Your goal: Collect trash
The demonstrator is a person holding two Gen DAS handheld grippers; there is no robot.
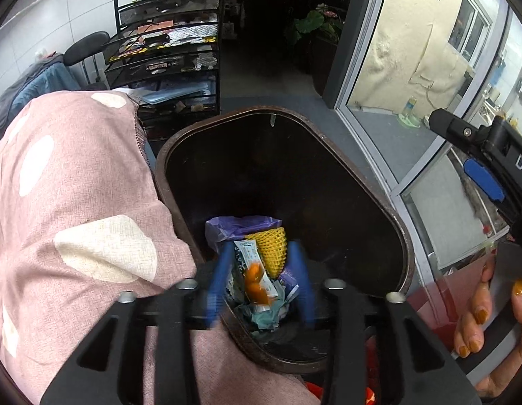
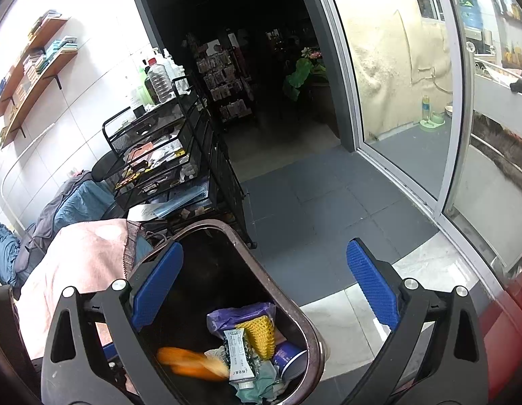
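Left wrist view: a dark, glossy rounded bin [image 1: 328,155] holds a yellow foam net [image 1: 269,249], a white tube [image 1: 252,263] and a blurred orange scrap [image 1: 255,285] at 6 o'clock. Left gripper [image 1: 259,280] hovers spread above them; right gripper [image 2: 261,290] gapes empty.

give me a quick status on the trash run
Left gripper open above the bin, orange scrap blurred, falling in. Right gripper open, empty. Nothing blocking the bin mouth.
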